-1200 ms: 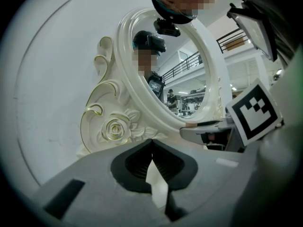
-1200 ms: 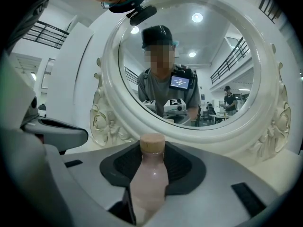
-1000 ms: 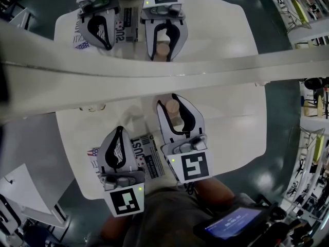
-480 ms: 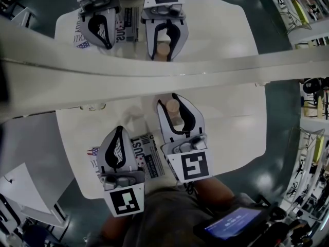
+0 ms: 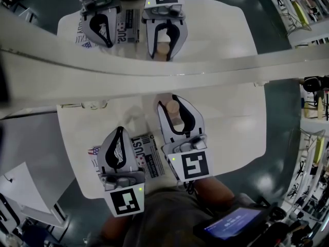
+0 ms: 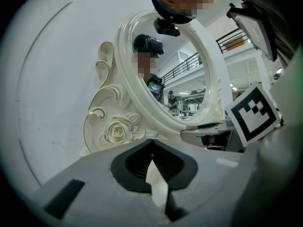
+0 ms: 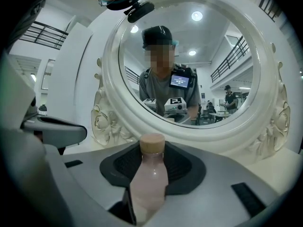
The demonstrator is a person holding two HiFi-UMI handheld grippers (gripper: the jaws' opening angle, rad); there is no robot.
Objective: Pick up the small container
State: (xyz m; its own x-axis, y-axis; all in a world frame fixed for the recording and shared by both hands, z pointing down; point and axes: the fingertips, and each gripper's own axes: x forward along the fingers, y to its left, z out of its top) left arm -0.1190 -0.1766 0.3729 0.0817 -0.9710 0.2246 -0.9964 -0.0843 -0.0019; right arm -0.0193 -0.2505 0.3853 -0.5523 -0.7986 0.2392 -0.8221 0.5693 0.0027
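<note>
- Grip check: right gripper (image 5: 171, 100) has its jaws closed on the small container (image 7: 150, 174), a pale pink bottle with a tan cap. The pads hug the bottle's body on both sides and the cap stands clear above them.
- Likely reason for the hold: clamping low on the body keeps the bottle upright between the jaws for the lift.
- Location: the container sits inside the right jaws, just in front of the ornate mirror (image 7: 268, 103), over the white table (image 5: 231, 122). No view shows whether its base is off the table.
- Left gripper (image 6: 152, 142) is closed with its jaw tips touching and nothing between them. It rests over a printed leaflet (image 5: 147, 153), apparently parked aside while the right one works.
- Count: containers, one. Grippers, two. Mirrors, one. Leaflets, one. Tables, one.
- Note: the second bottle and second pair of grippers at the top of the head view are mirror reflections and are not counted.
</note>
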